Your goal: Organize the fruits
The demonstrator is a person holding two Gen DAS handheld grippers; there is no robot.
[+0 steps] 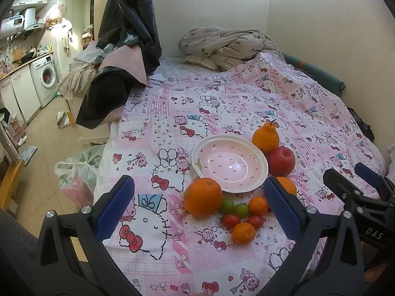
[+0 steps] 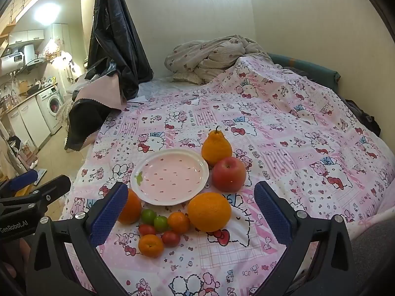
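A pink plate (image 1: 229, 164) (image 2: 170, 176) lies empty on the Hello Kitty bed cover. Around it lie a knobbed orange (image 1: 266, 137) (image 2: 216, 147), a red apple (image 1: 281, 161) (image 2: 229, 174), two big oranges (image 1: 203, 197) (image 2: 209, 211), two small mandarins (image 1: 244, 233) (image 2: 151, 246), two green limes (image 1: 227, 205) (image 2: 148, 216) and two cherry tomatoes (image 1: 230, 220) (image 2: 170, 238). My left gripper (image 1: 197, 212) is open above the near fruit. My right gripper (image 2: 190, 212) is open above the same group, and it also shows in the left wrist view (image 1: 350, 180).
A crumpled quilt (image 1: 222, 46) (image 2: 209, 58) lies at the far end of the bed. Black plastic sheeting (image 1: 128, 19) hangs at the back left. The bed edge drops to the floor on the left, with plastic bags (image 1: 76, 172) beside it. A kitchen with a washing machine (image 1: 47, 79) is far left.
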